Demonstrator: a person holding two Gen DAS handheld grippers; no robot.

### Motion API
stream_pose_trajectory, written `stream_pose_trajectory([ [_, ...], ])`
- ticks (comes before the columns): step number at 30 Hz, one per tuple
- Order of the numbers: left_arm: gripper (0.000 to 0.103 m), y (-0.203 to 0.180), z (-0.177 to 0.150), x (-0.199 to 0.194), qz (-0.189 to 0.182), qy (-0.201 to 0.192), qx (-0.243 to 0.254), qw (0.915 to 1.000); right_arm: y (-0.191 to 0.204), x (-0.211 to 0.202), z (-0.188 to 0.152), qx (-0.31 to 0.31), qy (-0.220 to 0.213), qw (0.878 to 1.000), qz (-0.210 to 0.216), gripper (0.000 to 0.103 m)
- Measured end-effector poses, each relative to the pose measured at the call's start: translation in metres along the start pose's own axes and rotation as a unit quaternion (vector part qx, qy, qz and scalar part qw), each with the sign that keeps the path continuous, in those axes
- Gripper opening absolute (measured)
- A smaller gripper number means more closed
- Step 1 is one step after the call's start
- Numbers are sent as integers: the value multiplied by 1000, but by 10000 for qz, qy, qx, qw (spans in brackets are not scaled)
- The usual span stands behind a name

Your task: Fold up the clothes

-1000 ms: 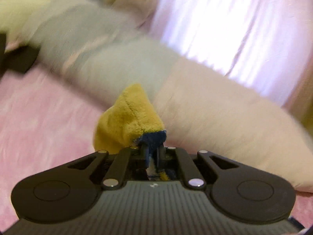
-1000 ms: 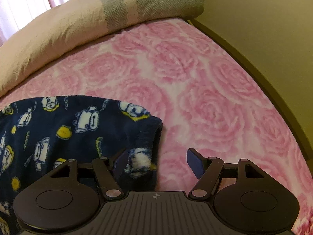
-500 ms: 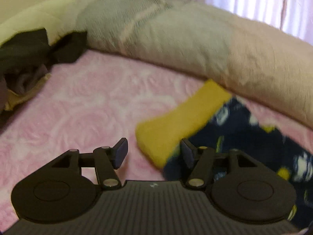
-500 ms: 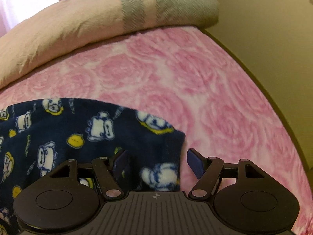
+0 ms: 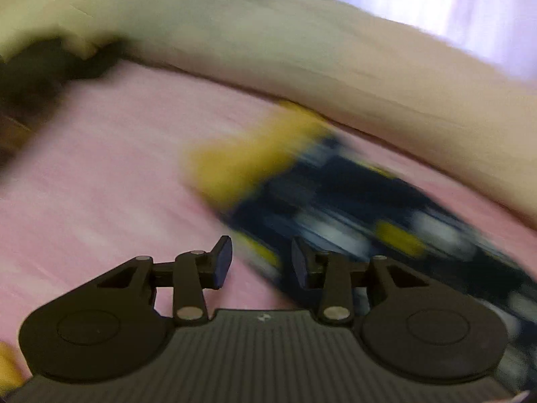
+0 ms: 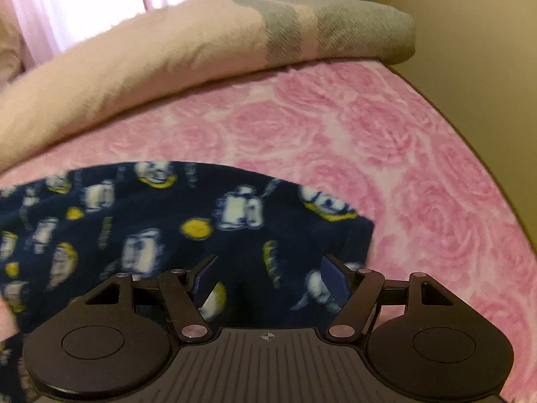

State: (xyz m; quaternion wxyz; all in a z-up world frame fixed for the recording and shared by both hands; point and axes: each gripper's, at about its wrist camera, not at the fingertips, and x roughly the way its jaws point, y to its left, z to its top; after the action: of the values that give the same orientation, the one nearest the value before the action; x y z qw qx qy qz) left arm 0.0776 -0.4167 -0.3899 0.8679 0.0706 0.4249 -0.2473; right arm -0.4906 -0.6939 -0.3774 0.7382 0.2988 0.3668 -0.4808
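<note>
In the left wrist view, which is blurred by motion, the left gripper (image 5: pixel 261 262) has its jaws parted with nothing between them, hovering over the pink rose-patterned bedspread (image 5: pixel 100 184). Just ahead and to its right lies the navy fleece garment printed with white and yellow cartoon figures (image 5: pixel 362 208), flat on the bed, with a plain yellow cuff (image 5: pixel 248 161) at its far left end. Behind it runs a rolled cream and grey blanket (image 5: pixel 335 60), and a dark heap of fabric (image 5: pixel 37 74) sits at the far left edge. In the right wrist view, the right gripper (image 6: pixel 268 282) is spread wide and grips nothing; its jaws stand over the near right corner of the navy garment (image 6: pixel 151 221), whose right edge ends just past the right jaw. The pink bedspread (image 6: pixel 386 168) stretches beyond, with the cream and grey blanket (image 6: pixel 201 53) along the far side.
</note>
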Motion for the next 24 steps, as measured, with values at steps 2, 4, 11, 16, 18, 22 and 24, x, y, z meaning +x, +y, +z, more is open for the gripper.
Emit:
stream_pose_trajectory([
  [2, 32, -24, -29, -25, -852, 274, 294, 9956, 3, -10, -10, 20, -15, 9999, 109, 70],
  [4, 32, -44, -63, -59, -1179, 489, 568, 9902, 5, -21, -20, 39, -30, 9997, 219, 70],
  [11, 30, -36, -208, -168, -1015, 937, 442, 9894, 16, -60, -92, -826, 169, 9960, 288, 70],
  [16, 32, -27, -273, -228, -442, 1162, 399, 9914, 2, -82, -158, -1526, 496, 9868, 238, 70],
  [18, 33, -27, -287, -252, -268, 1236, 381, 9912, -15, -92, -180, -1601, 606, 9849, 250, 70],
  [22, 33, -28, -316, -301, 78, 1382, 343, 9898, -42, -122, -207, -1522, 783, 9847, 326, 70],
  [24, 33, -28, -330, -325, 251, 1455, 324, 9885, -51, -146, -204, -1258, 831, 9877, 417, 70],
])
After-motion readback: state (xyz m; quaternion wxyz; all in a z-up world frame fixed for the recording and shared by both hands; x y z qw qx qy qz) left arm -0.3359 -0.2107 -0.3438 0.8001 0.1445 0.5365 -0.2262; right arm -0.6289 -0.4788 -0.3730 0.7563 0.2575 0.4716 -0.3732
